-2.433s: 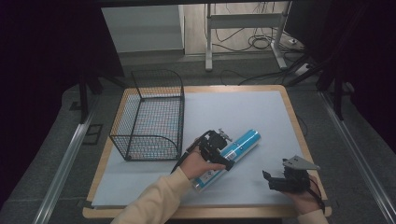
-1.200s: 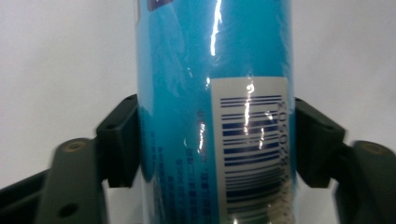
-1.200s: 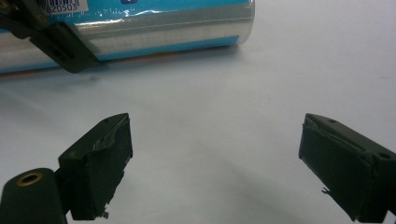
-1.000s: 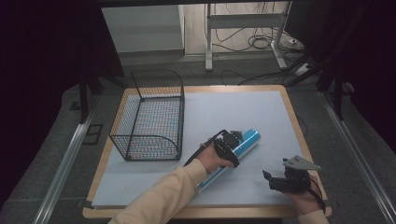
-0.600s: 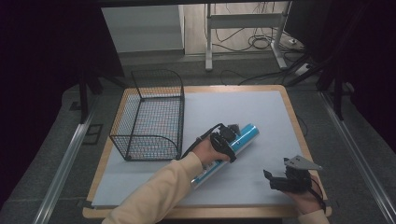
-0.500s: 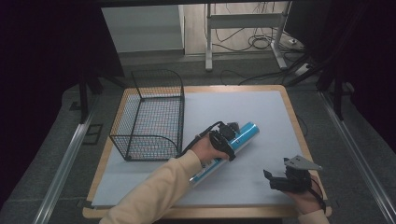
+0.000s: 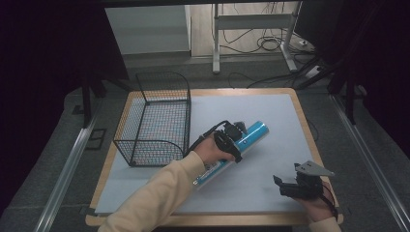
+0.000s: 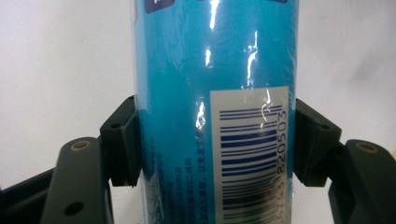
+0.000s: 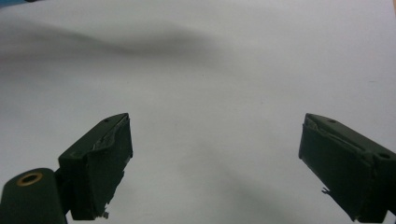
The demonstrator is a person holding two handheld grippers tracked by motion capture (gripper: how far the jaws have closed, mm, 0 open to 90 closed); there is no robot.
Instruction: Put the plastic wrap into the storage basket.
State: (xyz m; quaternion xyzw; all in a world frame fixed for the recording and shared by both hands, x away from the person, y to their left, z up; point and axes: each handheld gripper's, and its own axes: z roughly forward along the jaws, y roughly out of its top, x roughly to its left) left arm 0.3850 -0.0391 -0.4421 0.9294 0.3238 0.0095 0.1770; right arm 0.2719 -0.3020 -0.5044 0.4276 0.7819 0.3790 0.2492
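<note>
A long blue tube (image 7: pixel 251 136) with a barcode label lies slantwise near the middle of the white mat, its far end raised a little. My left gripper (image 7: pixel 231 140) is shut on the tube around its middle. In the left gripper view both black pads (image 8: pixel 122 140) press against the sides of the blue tube (image 8: pixel 215 93). My right gripper (image 7: pixel 285 185) rests low at the front right of the mat, jaws wide apart. The right gripper view shows its open gripper (image 9: pixel 215 168) over bare white mat with nothing between the fingers.
A black wire basket (image 7: pixel 157 121) stands at the back left of the mat (image 7: pixel 270 111), a short way left of the tube. The wooden table edge (image 7: pixel 309 125) frames the mat. Table legs and cables lie on the floor beyond.
The left hand has lifted and carried the blue tube slightly up and toward the back of the mat. The right gripper has kept still.
</note>
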